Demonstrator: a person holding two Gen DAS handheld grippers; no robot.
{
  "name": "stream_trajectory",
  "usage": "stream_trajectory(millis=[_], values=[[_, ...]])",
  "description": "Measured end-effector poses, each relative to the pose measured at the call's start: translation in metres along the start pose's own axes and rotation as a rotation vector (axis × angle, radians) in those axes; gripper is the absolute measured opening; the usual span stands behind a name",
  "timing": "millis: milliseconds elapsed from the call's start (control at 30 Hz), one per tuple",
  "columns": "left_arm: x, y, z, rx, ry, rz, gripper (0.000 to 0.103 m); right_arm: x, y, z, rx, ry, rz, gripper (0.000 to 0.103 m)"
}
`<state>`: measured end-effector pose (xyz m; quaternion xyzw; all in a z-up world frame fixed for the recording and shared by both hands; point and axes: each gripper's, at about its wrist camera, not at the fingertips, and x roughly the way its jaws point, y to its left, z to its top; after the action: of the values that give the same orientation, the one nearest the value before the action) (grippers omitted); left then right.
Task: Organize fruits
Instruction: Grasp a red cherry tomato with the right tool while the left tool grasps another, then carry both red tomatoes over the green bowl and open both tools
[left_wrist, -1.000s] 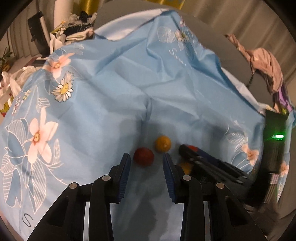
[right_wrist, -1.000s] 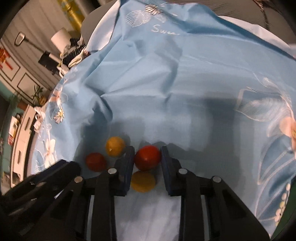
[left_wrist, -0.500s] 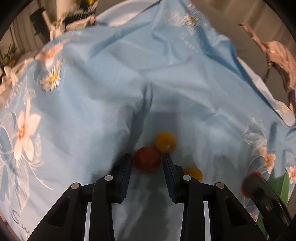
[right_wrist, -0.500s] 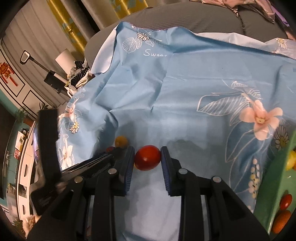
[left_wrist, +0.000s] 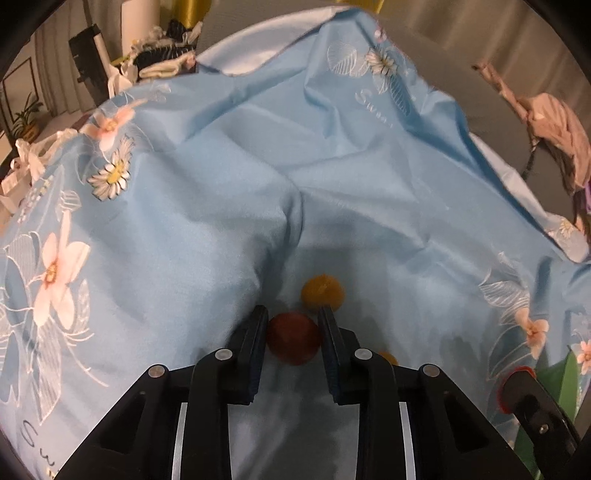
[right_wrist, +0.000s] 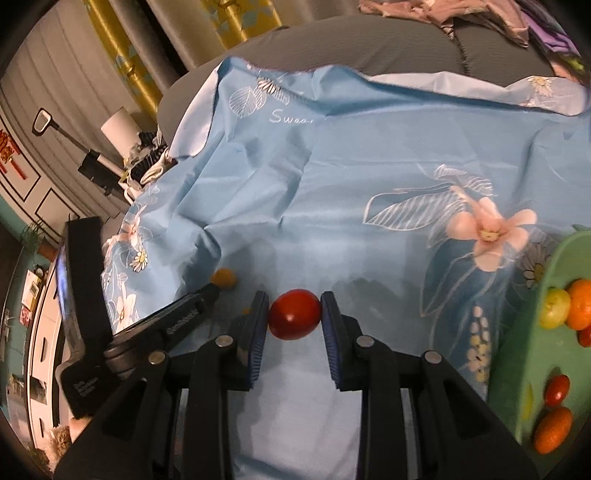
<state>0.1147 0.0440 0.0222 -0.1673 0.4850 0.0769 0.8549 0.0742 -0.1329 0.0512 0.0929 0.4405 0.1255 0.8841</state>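
Note:
A red tomato (left_wrist: 293, 338) lies on the blue flowered cloth (left_wrist: 221, 184) between the pads of my left gripper (left_wrist: 293, 325). The jaws are closing and both pads touch the tomato. A yellow fruit (left_wrist: 322, 293) lies just beyond it, and another yellow one (left_wrist: 388, 357) peeks out beside the right finger. My right gripper (right_wrist: 294, 314) is shut on a second red tomato (right_wrist: 295, 319), held above the cloth. To its right stands a green tray (right_wrist: 524, 332). The left gripper (right_wrist: 210, 291) shows low at the left, near the yellow fruit (right_wrist: 223, 277).
The tray holds an orange (right_wrist: 581, 304), a yellow-green fruit (right_wrist: 554, 308), a small red tomato (right_wrist: 557, 389) and an orange oval fruit (right_wrist: 552, 435). The cloth is creased, with a raised fold (left_wrist: 291, 221) behind the fruits. Clothes (left_wrist: 554, 122) lie on the grey sofa behind.
My left jaws have closed in onto the red tomato. The right gripper has risen with its tomato and swung right, bringing the green tray into view.

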Motion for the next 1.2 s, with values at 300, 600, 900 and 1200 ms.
stream_trajectory(millis=[300,600,900,1200], values=[[-0.052,-0.019,-0.005,0.064,-0.108,-0.096,0.028,-0.034,-0.022,-0.029,0.074,-0.061,-0.063,0.029],[-0.091,-0.043,-0.019,0.158,-0.185,-0.170,0.028,-0.070,-0.027,-0.025,0.086,-0.167,-0.055,0.030],[-0.115,-0.075,-0.038,0.281,-0.246,-0.203,0.028,-0.102,-0.050,-0.025,0.138,-0.248,-0.101,0.030],[-0.129,-0.110,-0.062,0.397,-0.249,-0.287,0.028,-0.128,-0.077,-0.032,0.203,-0.303,-0.151,0.030]])
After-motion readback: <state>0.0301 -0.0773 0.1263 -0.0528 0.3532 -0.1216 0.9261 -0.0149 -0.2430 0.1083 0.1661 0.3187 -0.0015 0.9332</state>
